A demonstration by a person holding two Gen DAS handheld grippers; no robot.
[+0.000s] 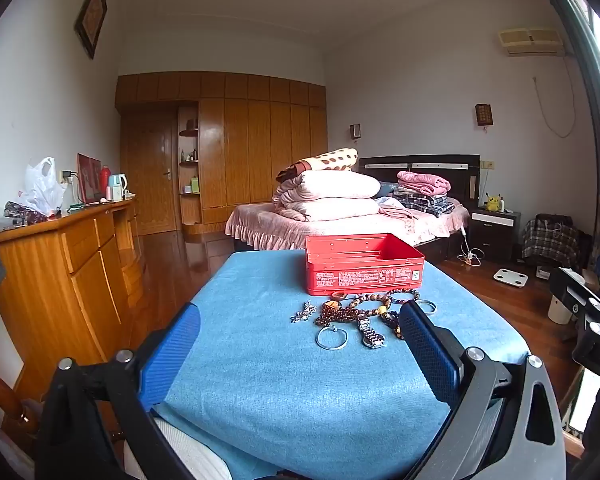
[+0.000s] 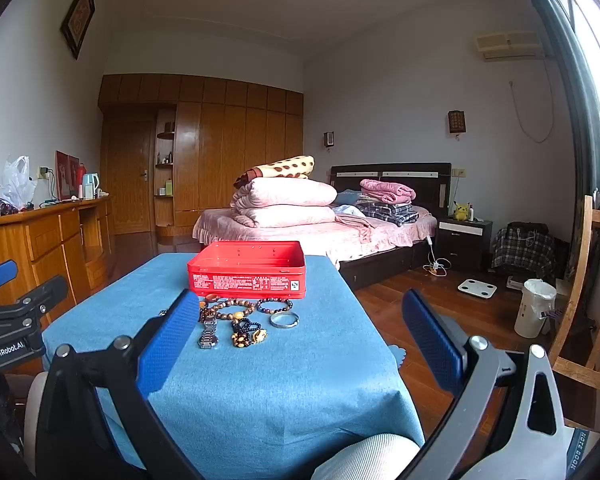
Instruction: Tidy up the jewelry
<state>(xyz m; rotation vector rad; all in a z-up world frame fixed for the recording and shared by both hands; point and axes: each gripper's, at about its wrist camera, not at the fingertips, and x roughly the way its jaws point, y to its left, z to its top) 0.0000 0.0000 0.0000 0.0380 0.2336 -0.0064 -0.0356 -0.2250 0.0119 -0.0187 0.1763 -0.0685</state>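
Observation:
An open red tin box [image 1: 364, 264] [image 2: 247, 270] stands at the far end of a table covered with a blue cloth [image 1: 284, 376] [image 2: 284, 368]. In front of it lies jewelry: a silver bangle [image 1: 331, 338], a metal watch [image 1: 370, 330] [image 2: 208, 334], brown bead strings [image 1: 340, 313] [image 2: 228, 309], a dark bead bracelet [image 1: 403, 295] [image 2: 275, 305], a silver chain [image 1: 304, 313] and a silver ring bangle [image 2: 285, 320]. My left gripper [image 1: 296, 326] is open and empty, short of the jewelry. My right gripper [image 2: 300, 316] is open and empty, to the right.
A wooden dresser [image 1: 60, 264] stands left of the table. A bed [image 1: 340, 220] with folded quilts is behind it. A wooden chair [image 2: 588, 288] and a white bin [image 2: 534, 308] are at the right. The table's right edge drops to a wood floor [image 2: 440, 312].

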